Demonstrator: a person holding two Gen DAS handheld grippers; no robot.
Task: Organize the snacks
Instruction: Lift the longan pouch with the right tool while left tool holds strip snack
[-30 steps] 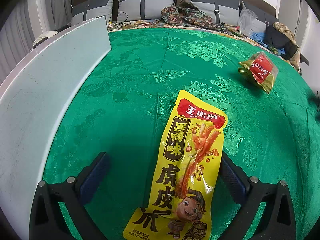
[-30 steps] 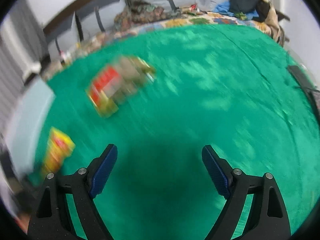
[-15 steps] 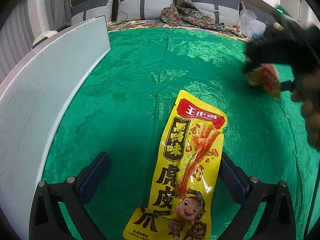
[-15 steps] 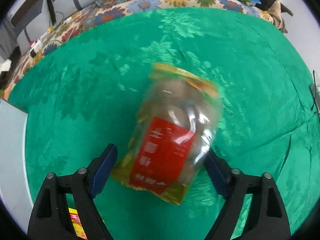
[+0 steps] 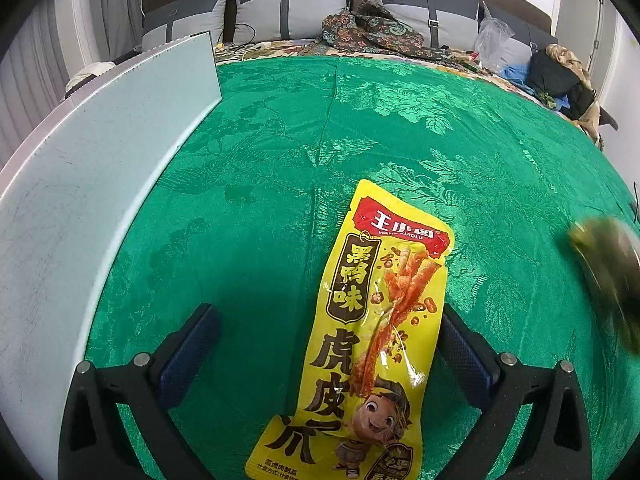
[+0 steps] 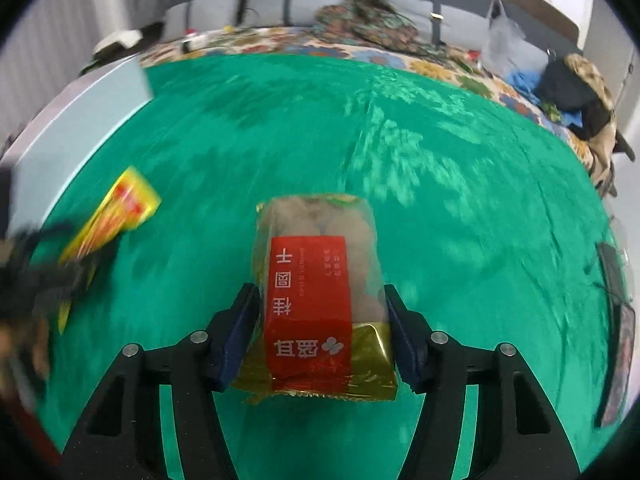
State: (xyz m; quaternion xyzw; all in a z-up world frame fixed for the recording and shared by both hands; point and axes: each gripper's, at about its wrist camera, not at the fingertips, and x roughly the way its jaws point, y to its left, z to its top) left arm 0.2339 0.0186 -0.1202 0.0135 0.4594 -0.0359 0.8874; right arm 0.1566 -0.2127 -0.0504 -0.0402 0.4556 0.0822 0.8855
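A long yellow snack packet (image 5: 368,332) lies flat on the green bedspread (image 5: 360,128) between the fingers of my left gripper (image 5: 326,344), which is open around it without gripping. My right gripper (image 6: 320,320) is shut on a clear snack bag with a red label (image 6: 316,292) and holds it above the bedspread. That bag shows as a dark blur at the right edge of the left wrist view (image 5: 608,268). The yellow packet also shows blurred at the left in the right wrist view (image 6: 116,212), with the left gripper beside it.
A pale blue board (image 5: 80,208) runs along the left side of the bedspread. Grey pillows (image 5: 288,4), patterned clothing (image 5: 372,28) and a pile of clothes and bags (image 5: 560,76) lie at the far end of the bed.
My right gripper has closed on the red-label bag and lifted it off the bedspread, carrying it nearer and to the right. The left gripper and yellow packet have not moved.
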